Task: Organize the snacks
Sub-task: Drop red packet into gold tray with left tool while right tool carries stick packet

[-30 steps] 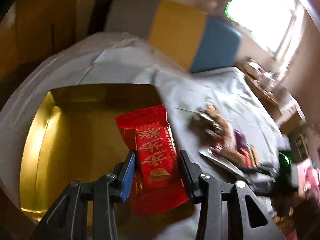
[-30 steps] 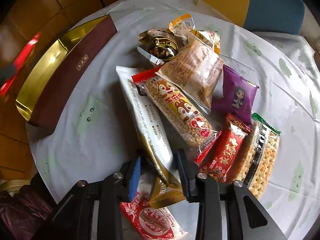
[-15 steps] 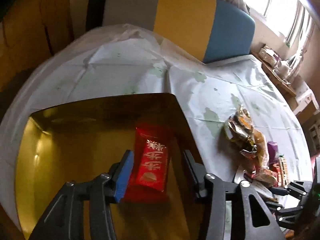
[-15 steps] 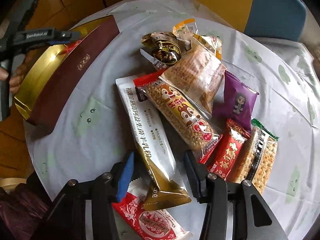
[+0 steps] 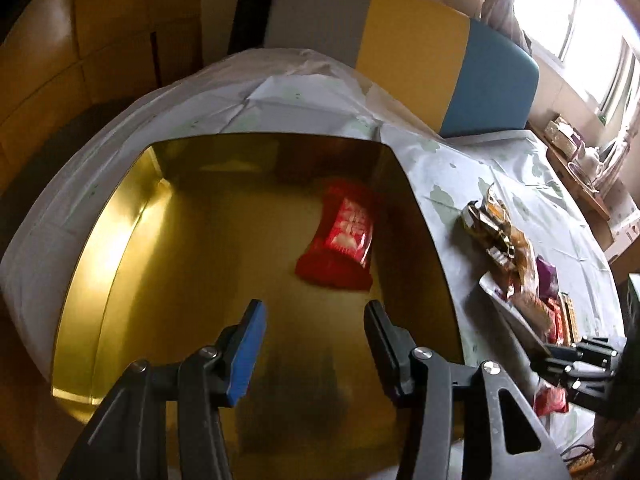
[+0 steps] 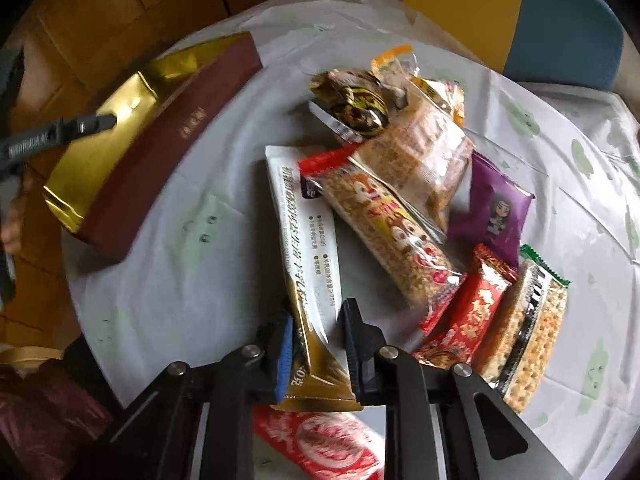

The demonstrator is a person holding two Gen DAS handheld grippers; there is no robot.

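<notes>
A red snack packet (image 5: 340, 240) lies inside the gold box (image 5: 120, 232) near its right wall. My left gripper (image 5: 314, 322) is open and empty above the box floor, just short of the packet. The box shows in the right wrist view (image 6: 132, 120) with a maroon outer wall. My right gripper (image 6: 316, 332) has its jaws closed around the lower end of a long white and gold snack packet (image 6: 308, 248). That packet lies at the left of a pile of snacks (image 6: 404, 184) on the white tablecloth (image 6: 192, 240).
The pile holds a squirrel-print cereal bar (image 6: 392, 236), a purple packet (image 6: 496, 208), a red packet (image 6: 468, 312) and a cracker pack (image 6: 532, 320). Another red packet (image 6: 320, 444) lies under my right gripper. A grey, yellow and blue chair back (image 5: 400, 48) stands behind the table.
My left gripper let go of the red packet into the gold box and drew back, opening wider. My right gripper opened, then closed around the white and gold packet.
</notes>
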